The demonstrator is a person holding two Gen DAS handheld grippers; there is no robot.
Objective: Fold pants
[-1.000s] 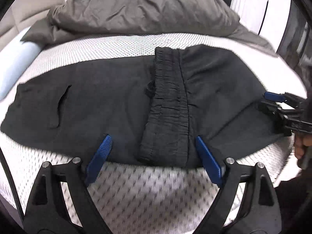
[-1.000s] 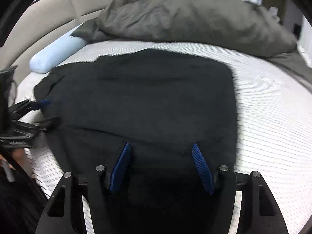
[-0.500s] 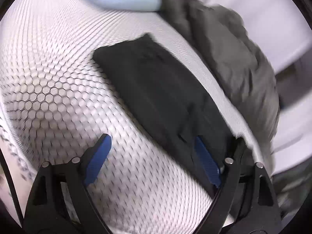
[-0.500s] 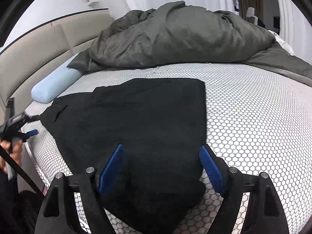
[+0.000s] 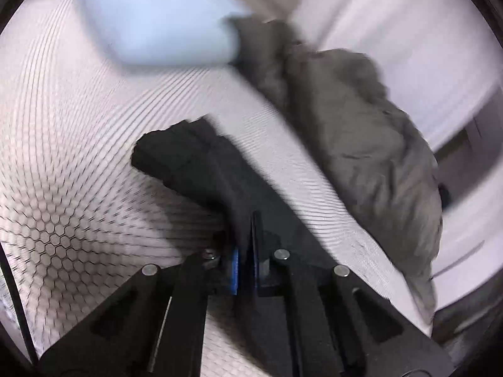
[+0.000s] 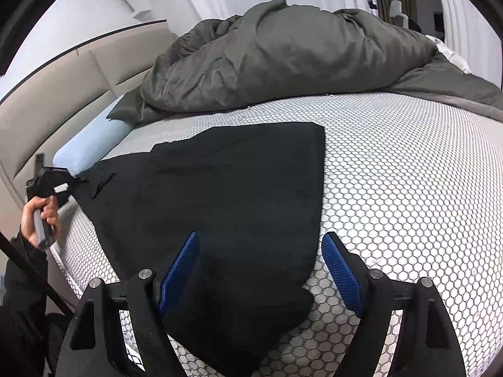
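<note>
Black pants [image 6: 220, 188] lie folded flat on the white honeycomb mattress [image 6: 408, 172]. In the left wrist view the picture is blurred; my left gripper [image 5: 245, 245] is shut on the near end of the pants [image 5: 195, 163], whose dark cloth runs out from between the blue pads. The right wrist view shows the left gripper [image 6: 67, 182] at the pants' far left corner, with a hand [image 6: 41, 216] on its handle. My right gripper [image 6: 261, 251] stands open over the pants' near right part, with cloth lying between the fingers and the pads not pressing it.
A crumpled grey duvet [image 6: 283, 56] fills the back of the bed. A pale blue bolster [image 6: 91, 144] lies at the left by the beige headboard [image 6: 63, 94]. Bare mattress stretches to the right of the pants. The bed's edge runs under the left gripper.
My left gripper swung from the waistband to the pants' left end, rolled, and closed on the cloth. The right gripper opened a little wider and shifted slightly over the pants.
</note>
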